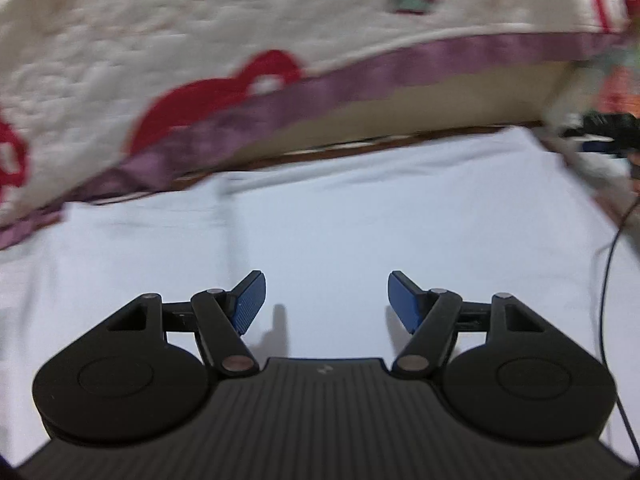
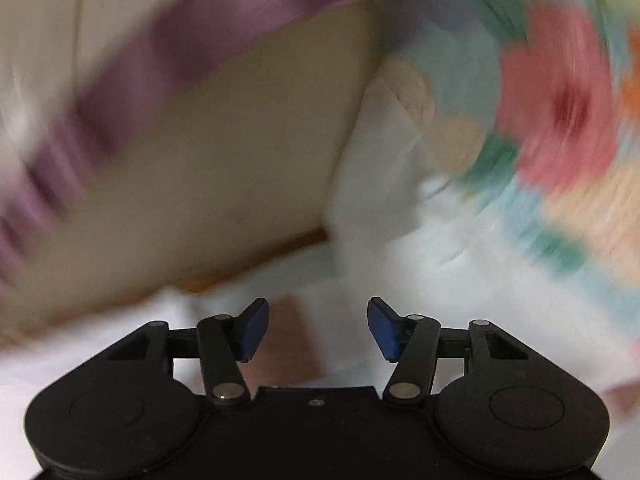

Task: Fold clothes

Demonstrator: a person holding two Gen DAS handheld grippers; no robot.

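the left gripper (image 1: 326, 300) stands wide open with nothing between its blue pads, poised over a white garment (image 1: 360, 220) spread flat. beyond the garment's far edge hangs a cream quilt (image 1: 160, 60) with a purple border. the right gripper (image 2: 318, 328) is open and empty too, its view badly blurred, near white cloth. the garment looks light, thin and limp, so it likely sags; an edge or corner seems the best hold.
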